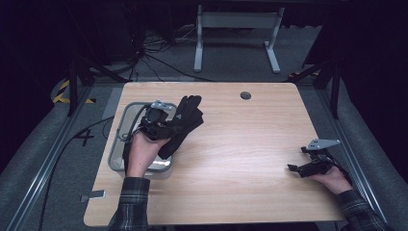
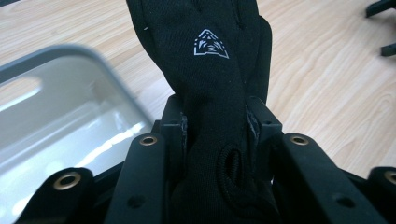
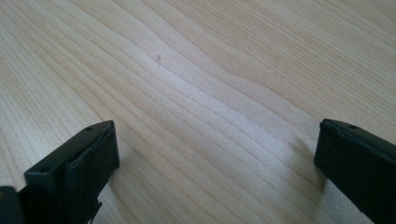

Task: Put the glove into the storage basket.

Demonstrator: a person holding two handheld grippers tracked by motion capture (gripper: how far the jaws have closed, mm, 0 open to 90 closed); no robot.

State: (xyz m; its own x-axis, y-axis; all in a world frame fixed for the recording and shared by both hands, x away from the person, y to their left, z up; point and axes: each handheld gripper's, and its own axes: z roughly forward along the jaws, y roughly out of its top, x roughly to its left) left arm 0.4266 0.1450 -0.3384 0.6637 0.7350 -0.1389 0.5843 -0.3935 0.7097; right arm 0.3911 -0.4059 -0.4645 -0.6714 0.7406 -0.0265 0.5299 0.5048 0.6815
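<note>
Left gripper [image 1: 169,126] clamps a black glove [image 1: 185,120] lifted beside the grey tray [image 1: 118,126], not yet set down; right gripper [image 1: 294,167] rests wide open, empty.

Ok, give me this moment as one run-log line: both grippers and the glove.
left gripper: shut on black glove, beside grey tray | right gripper: open, nothing between jaws, over wooden table

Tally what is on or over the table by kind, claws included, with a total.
Black glove, clamped in the left claw: 1
Grey tray: 1
Claws, counting the right claw with jaws wide apart over the wooden table: 2
Total: 4
</note>
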